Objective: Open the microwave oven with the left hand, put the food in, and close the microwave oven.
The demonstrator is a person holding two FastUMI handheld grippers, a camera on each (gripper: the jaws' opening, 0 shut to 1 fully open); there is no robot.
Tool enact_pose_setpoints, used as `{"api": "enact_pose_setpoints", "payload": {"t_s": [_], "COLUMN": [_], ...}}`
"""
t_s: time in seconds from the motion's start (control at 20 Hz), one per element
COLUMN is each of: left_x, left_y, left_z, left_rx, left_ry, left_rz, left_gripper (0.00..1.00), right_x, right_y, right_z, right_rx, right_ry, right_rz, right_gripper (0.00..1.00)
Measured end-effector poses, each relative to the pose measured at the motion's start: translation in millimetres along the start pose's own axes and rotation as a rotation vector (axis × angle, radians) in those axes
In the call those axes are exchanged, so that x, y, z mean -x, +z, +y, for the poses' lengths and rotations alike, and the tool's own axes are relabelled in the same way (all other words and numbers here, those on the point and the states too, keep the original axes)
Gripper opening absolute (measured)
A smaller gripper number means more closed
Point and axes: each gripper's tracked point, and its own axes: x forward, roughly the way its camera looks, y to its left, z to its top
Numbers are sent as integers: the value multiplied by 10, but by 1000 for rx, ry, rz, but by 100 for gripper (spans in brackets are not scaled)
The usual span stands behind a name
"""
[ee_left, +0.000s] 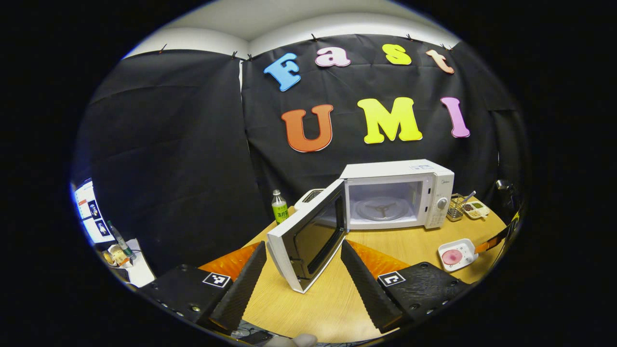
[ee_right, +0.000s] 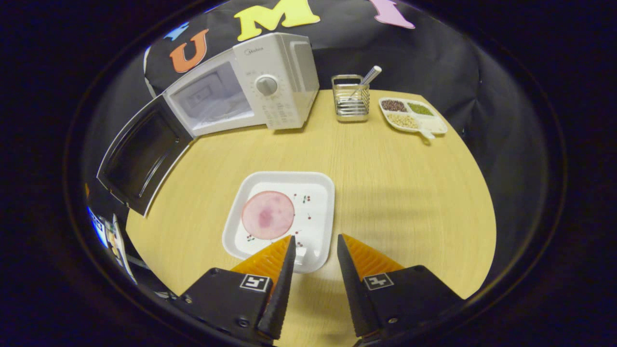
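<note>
The white microwave (ee_left: pixel 436 193) stands at the back of the round wooden table (ee_left: pixel 400 238). Its door (ee_left: pixel 308 241) is swung wide open toward me, and the glass turntable (ee_left: pixel 381 209) inside is bare. My left gripper (ee_left: pixel 303 245) is open, with the door's free edge seen between its fingers; I cannot tell if they touch it. The food, a round pink slice (ee_right: pixel 267 215), lies on a white square plate (ee_right: pixel 315 193) in front of the microwave (ee_right: pixel 279 72). My right gripper (ee_right: pixel 315 238) is open, its fingertips over the plate's near rim.
A green bottle (ee_left: pixel 279 206) stands left of the microwave. A wire rack holding a utensil (ee_right: pixel 350 99) and a divided dish of grains (ee_right: pixel 412 114) sit right of it. The open door (ee_right: pixel 140 156) reaches out past the table's left edge.
</note>
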Motion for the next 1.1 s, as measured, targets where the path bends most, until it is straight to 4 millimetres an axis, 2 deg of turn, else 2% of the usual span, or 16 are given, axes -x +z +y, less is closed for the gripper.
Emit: {"api": "enact_pose_setpoints", "payload": {"t_s": [0.05, 0.1, 0.15, 0.2, 0.25, 0.35, 0.4, 0.45, 0.5, 0.55, 0.65, 0.75, 0.8, 0.85, 0.95, 1.1], "left_x": [20, 14, 20, 37, 63, 112, 144, 157, 184, 184, 211, 241, 251, 245, 247, 241], "left_y": [57, 99, 136, 161, 195, 254, 275, 302, 310, 323, 316, 331, 370, 399, 462, 497], "left_z": [-69, -141, -209, -273, -340, -425, -440, -491, -539, -583, -633, -665, -687, -711, -706, -668], "left_rx": [-8, -19, -28, -35, -40, -62, -64, -62, -59, -57, -54, -41, -30, -25, -24, -18], "left_ry": [1, 5, 7, 12, 14, 39, 49, 55, 57, 57, 67, 75, 78, 81, 85, 80], "left_rz": [-4, -5, -3, -3, -4, -5, -8, -8, -6, -3, 7, 13, 6, 2, -19, -35], "left_gripper": [95, 95, 95, 95, 95, 95, 95, 95, 95, 95, 95, 95, 95, 95, 95, 95], "right_x": [-28, -71, -109, -152, -183, -171, -193, -179, -198, -194, -215, -206, -212, -234, -252, -273], "right_y": [-15, -30, -53, -72, -117, -130, -107, -140, -135, -134, -135, -123, -119, -101, -79, -47], "right_z": [-11, -41, -50, -53, -55, -80, -95, -112, -122, -130, -114, -86, -82, -79, -77, -29], "right_rx": [4, 4, -4, -19, -34, -38, -31, -15, 7, 29, 45, 35, 24, 16, -16, -1], "right_ry": [8, 10, 20, 36, 45, 43, 33, 15, -15, -47, -90, -106, -105, -94, -75, -16], "right_rz": [15, 28, 45, 63, 88, 116, 127, 147, 177, 199, 240, 259, 262, 265, 269, 237], "right_gripper": [43, 42, 52, 38, 34, 33, 39, 24, 21, 30, 22, 24, 16, 20, 9, 7]}}
